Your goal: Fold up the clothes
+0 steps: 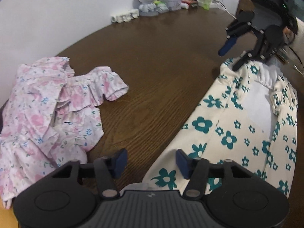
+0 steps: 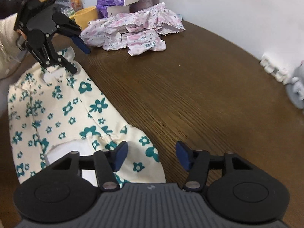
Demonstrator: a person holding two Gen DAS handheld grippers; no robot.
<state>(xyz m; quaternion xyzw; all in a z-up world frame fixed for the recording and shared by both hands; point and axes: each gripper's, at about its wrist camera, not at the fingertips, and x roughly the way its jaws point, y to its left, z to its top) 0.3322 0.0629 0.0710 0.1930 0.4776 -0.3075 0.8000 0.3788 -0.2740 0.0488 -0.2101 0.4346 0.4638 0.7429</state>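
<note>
Grippers (image 1: 150, 161) (image 2: 150, 156) agape over garment (image 1: 237, 125)

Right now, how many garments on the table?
2. The cream garment with teal flowers lies spread between the two open grippers: left gripper, right gripper. The pink floral garment sits crumpled, apart from it, beyond bare table. Nothing suggests others underneath.

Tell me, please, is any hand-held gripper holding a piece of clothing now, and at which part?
Nothing is held. The left hand-held gripper and the right hand-held gripper are both open over opposite ends of the cream garment with green flowers.
</note>
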